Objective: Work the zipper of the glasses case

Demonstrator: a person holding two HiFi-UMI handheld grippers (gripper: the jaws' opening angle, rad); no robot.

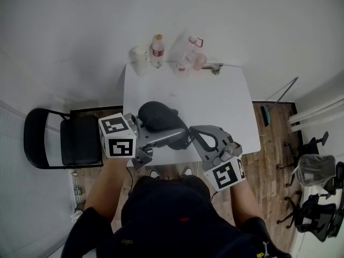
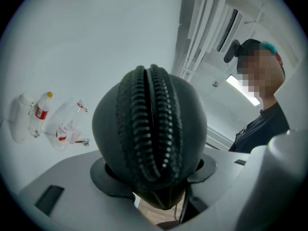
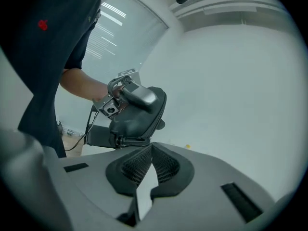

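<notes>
A black zippered glasses case (image 1: 157, 116) is held up over the near edge of the white table (image 1: 215, 101). My left gripper (image 1: 164, 137) is shut on it, with a pad pressed to each side. In the left gripper view the case (image 2: 151, 124) fills the middle, its closed zipper teeth running straight up between the left gripper's (image 2: 153, 179) jaws. My right gripper (image 1: 189, 135) is shut, its tips against the case's lower end. In the right gripper view the pads (image 3: 137, 165) meet just below the case (image 3: 139, 112). Whether they pinch the zipper pull I cannot tell.
At the table's far edge stand a small bottle with a red label (image 1: 156, 51), a white cup (image 1: 141, 59) and clear plastic bags (image 1: 188, 55). A black chair (image 1: 64, 138) stands left of the table. Office chairs (image 1: 317, 198) crowd the right side of the floor.
</notes>
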